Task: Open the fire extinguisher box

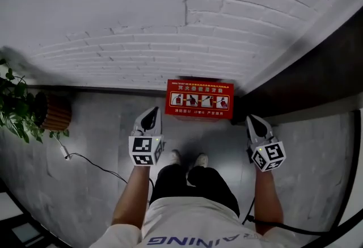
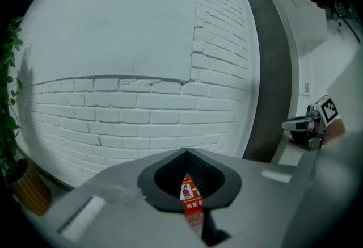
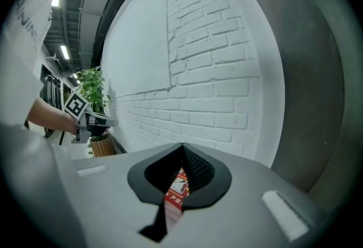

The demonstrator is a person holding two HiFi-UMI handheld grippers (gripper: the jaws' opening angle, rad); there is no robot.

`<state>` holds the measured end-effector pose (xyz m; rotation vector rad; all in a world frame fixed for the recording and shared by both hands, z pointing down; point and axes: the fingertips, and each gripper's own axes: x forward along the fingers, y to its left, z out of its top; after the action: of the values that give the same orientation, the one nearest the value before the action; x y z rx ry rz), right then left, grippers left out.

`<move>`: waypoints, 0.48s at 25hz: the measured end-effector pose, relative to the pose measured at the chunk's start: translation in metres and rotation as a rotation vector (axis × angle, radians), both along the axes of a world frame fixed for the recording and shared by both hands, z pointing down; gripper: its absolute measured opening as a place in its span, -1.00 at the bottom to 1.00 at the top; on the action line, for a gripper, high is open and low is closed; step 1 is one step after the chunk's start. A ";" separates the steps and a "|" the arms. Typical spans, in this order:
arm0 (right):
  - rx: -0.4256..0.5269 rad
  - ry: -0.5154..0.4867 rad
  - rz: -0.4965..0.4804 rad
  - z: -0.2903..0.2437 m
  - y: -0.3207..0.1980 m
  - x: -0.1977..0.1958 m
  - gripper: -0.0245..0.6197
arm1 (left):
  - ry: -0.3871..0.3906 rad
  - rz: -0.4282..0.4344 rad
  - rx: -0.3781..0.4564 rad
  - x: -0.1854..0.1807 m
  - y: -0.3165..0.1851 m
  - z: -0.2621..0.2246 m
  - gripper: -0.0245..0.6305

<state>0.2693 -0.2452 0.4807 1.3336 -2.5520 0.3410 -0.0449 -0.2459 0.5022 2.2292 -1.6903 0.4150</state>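
Note:
A red fire extinguisher box (image 1: 199, 100) stands on the grey floor against the white brick wall, lid down, white pictograms on its top. My left gripper (image 1: 152, 116) hovers in the air left of the box, jaws shut and empty. At the box's right, my right gripper (image 1: 252, 121) is also shut and empty. Neither touches the box. In the left gripper view a sliver of the red box (image 2: 190, 198) shows through the gap behind the shut jaws; the right gripper view shows the same red box (image 3: 176, 190).
A potted plant (image 1: 22, 108) in a ribbed brown pot stands by the wall at left. A cable (image 1: 96, 166) runs across the floor near the person's feet (image 1: 186, 158). A dark panel (image 1: 306, 79) borders the box on the right. The other gripper (image 2: 311, 124) shows at the left gripper view's right.

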 end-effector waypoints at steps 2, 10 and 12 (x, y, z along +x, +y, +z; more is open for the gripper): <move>-0.014 0.009 -0.014 0.024 0.000 -0.004 -0.91 | -0.010 0.005 -0.021 0.000 0.000 0.026 -0.91; -0.025 0.005 -0.013 0.113 -0.001 -0.005 -0.91 | -0.016 0.025 -0.039 0.010 0.004 0.109 -0.91; -0.021 0.005 -0.006 0.133 -0.001 -0.003 -0.91 | -0.015 0.028 -0.040 0.009 0.007 0.129 -0.91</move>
<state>0.2667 -0.2460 0.6141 1.3179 -2.5407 0.3614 -0.0355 -0.2388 0.6315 2.2293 -1.6452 0.4690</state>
